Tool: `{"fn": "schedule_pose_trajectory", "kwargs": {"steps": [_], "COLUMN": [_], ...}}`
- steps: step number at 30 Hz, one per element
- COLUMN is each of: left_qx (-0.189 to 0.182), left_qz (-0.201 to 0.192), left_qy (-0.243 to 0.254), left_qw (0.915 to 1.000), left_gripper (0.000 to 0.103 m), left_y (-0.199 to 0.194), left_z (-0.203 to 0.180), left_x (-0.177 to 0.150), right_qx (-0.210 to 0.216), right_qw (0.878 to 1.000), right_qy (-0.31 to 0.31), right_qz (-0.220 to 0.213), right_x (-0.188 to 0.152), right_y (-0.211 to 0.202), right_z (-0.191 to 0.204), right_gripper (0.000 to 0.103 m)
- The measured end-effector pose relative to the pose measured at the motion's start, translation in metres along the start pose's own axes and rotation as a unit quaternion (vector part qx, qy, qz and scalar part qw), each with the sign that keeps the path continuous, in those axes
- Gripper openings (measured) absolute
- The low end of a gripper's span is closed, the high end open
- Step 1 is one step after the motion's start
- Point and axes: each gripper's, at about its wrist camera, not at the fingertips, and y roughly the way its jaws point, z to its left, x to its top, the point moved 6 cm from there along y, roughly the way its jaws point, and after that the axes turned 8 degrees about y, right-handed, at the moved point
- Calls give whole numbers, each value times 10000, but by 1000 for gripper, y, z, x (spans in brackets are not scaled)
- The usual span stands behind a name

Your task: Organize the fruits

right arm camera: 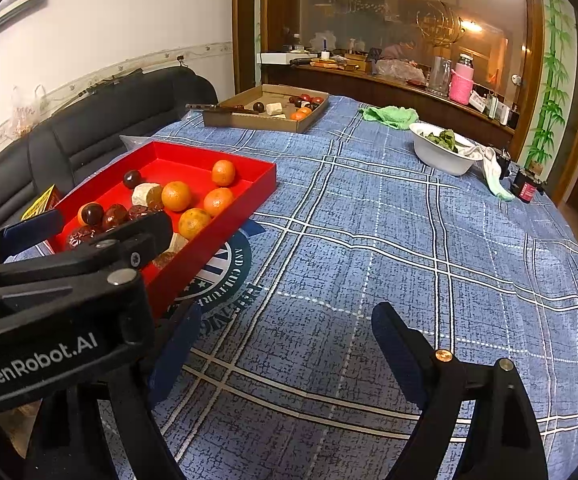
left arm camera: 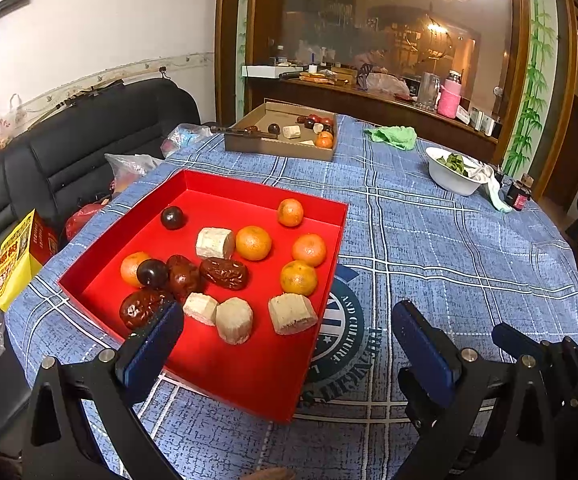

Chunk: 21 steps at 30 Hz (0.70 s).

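Black tongs [right arm camera: 281,344], blue pads [right arm camera: 397,344]

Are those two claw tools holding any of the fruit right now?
No. The left gripper and right gripper both have open jaws with nothing between them.

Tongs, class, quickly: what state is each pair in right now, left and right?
Left tongs: open, holding nothing, poised over the red tray.
Right tongs: open, holding nothing, above the blue tablecloth.

White wall [left arm camera: 101,20], black sofa [left arm camera: 89,140], glass-fronted wooden cabinet [left arm camera: 369,20] behind.
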Motion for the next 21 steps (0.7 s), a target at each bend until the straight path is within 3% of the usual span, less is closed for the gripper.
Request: {"fn": "schedule_pose_trajectory", "kwargs": {"steps": [7,13,21], "left_qx": [-164,-88,-145], "left_qz": [-170,-482,-587], "left_qy": [-62,-109,139], "left_qw": [9997,9987,9981], "left_gripper": [103,103,103], "left_y": [-1,-14,-26], "left_z": [2,8,-15], "left_x": [11,38,52], "right_qx": [-12,-8,-35], "right_qw": [9999,9993,9981], "right_qy": [-128,-193,-132], "right_qz": [-23,-320,-593], "right_x": [1,26,43], "right_y": [1,-11,-25], "right_z": [3,6,-6], "right_gripper": [91,92,93]}}
